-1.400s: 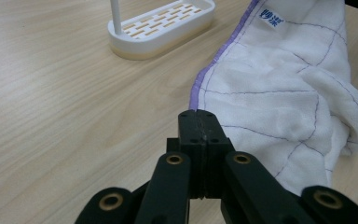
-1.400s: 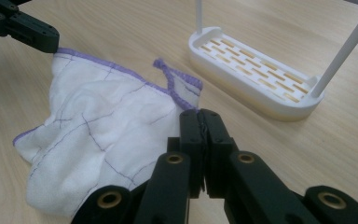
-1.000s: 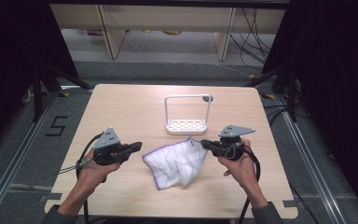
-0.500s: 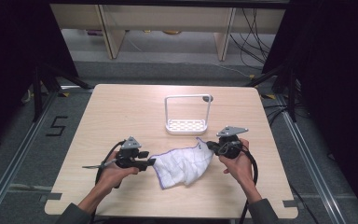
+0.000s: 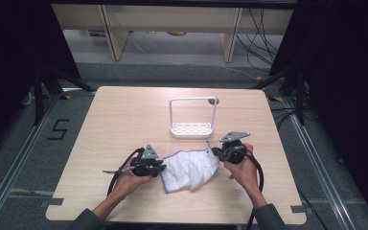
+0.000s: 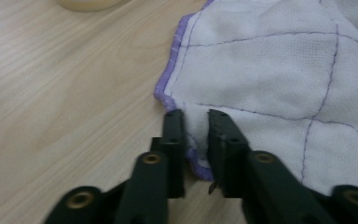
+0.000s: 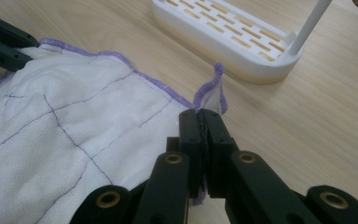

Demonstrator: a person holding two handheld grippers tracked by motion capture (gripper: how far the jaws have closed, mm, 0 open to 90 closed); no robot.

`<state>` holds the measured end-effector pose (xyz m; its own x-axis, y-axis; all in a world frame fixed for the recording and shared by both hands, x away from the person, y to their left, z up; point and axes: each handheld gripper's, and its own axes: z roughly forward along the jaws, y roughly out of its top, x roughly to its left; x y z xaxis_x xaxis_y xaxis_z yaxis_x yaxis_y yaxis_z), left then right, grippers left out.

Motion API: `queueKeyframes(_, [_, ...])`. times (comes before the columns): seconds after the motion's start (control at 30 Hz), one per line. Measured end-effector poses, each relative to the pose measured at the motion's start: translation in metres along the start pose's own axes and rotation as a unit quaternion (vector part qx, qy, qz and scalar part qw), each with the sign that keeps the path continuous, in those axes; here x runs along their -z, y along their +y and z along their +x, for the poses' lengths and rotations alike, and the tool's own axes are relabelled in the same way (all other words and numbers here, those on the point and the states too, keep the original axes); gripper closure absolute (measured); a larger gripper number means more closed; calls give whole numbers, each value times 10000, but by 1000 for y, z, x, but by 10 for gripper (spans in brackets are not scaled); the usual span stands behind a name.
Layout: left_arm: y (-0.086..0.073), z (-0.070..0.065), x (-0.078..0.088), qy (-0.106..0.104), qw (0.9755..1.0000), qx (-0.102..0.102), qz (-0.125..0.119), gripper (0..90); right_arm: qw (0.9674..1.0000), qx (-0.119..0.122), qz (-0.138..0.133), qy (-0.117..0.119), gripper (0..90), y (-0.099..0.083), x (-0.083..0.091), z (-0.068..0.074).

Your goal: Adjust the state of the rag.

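A white cloth point(image 5: 191, 168) with a purple hem and stitched grid lies crumpled on the wooden table point(image 5: 124, 115), between the two hands. My left gripper point(image 5: 162, 167) is at its left edge. In the left gripper view the jaws point(image 6: 196, 114) straddle the hem of the cloth point(image 6: 270, 70); they have just been closing and a narrow gap still shows. My right gripper point(image 5: 215, 151) holds the cloth's upper right corner. In the right gripper view its jaws point(image 7: 199, 114) are shut on the cloth point(image 7: 74, 135), a hem tip poking out beyond them.
A white rack point(image 5: 191, 129) with a slotted base and a tall wire handle stands just behind the cloth, close to the right gripper; its base point(image 7: 228, 37) shows in the right gripper view. Cables trail from both grippers toward the table's front edge.
My left hand has come right and down to the cloth's left edge. The right hand has sunk slightly with its corner, and the cloth now lies flatter between the two.
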<state>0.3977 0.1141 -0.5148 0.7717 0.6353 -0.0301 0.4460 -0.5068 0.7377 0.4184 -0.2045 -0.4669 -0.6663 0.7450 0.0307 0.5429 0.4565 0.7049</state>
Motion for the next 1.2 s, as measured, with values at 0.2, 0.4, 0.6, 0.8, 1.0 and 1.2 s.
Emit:
queueKeyframes(0.2, [0, -1, 3, -52, 9998, -180, -29, 862, 9999, 75, -115, 3, 889, 1, 9, 1])
queueKeyframes(0.4, [2, 5, 29, -116, 9994, -23, -340, 866, 9987, 82, -474, 141, 893, 2, 30, 3])
queueKeyframes(0.6, [11, -7, 89, -400, 9959, -195, -787, 866, 9955, 51, -795, 523, 893, 5, 62, 24])
queueKeyframes(0.8, [35, -17, 151, -532, 9920, -362, -1084, 866, 9878, 382, -1373, 632, 893, 11, 107, 50])
queueKeyframes(1.0, [52, -13, 175, -563, 9896, -303, -1290, 865, 9835, 401, -1573, 794, 893, 18, 136, 64])
queueKeyframes(1.2, [48, 19, 124, -527, 9920, 267, -1112, 865, 9898, 206, -1339, 438, 892, 17, 113, 43])
